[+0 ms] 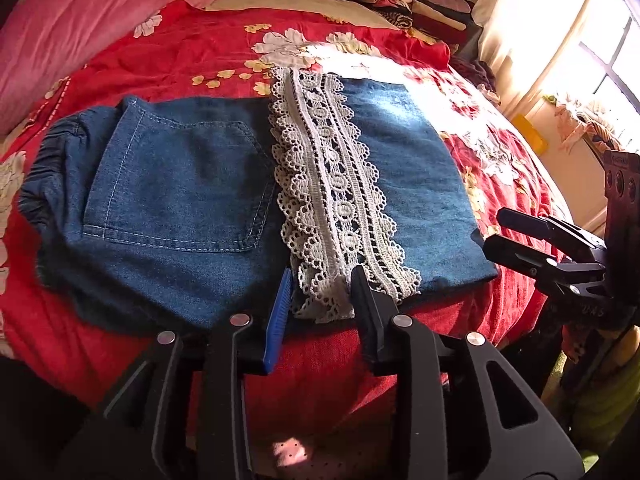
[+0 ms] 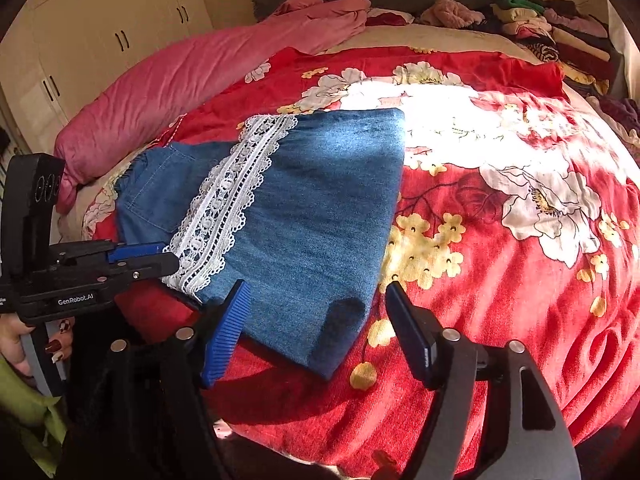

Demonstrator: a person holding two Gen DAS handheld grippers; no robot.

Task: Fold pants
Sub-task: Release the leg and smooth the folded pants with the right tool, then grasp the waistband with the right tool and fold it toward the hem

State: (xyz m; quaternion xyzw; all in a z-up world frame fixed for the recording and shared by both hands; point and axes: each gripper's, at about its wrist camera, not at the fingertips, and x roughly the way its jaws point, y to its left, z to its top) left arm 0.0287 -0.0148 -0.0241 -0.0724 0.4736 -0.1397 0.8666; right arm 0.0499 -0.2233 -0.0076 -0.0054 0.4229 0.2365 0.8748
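Note:
The blue denim pants (image 1: 192, 196) lie folded flat on the red floral bedspread (image 1: 168, 52), with a white lace trim band (image 1: 340, 200) across them and a back pocket showing. My left gripper (image 1: 322, 280) is open at the near edge of the pants, its fingers either side of the lace end. My right gripper (image 2: 316, 292) is open over the near right corner of the pants (image 2: 312, 216). The right gripper also shows in the left wrist view (image 1: 494, 228), off the right edge of the pants. The left gripper shows in the right wrist view (image 2: 168, 254) beside the lace (image 2: 228, 196).
A pink quilt (image 2: 192, 80) lies along the far left of the bed. Stacked folded clothes (image 2: 552, 28) sit at the far right by the headboard. White wardrobe doors (image 2: 104, 32) stand at left. A bright window (image 1: 600, 60) is at right.

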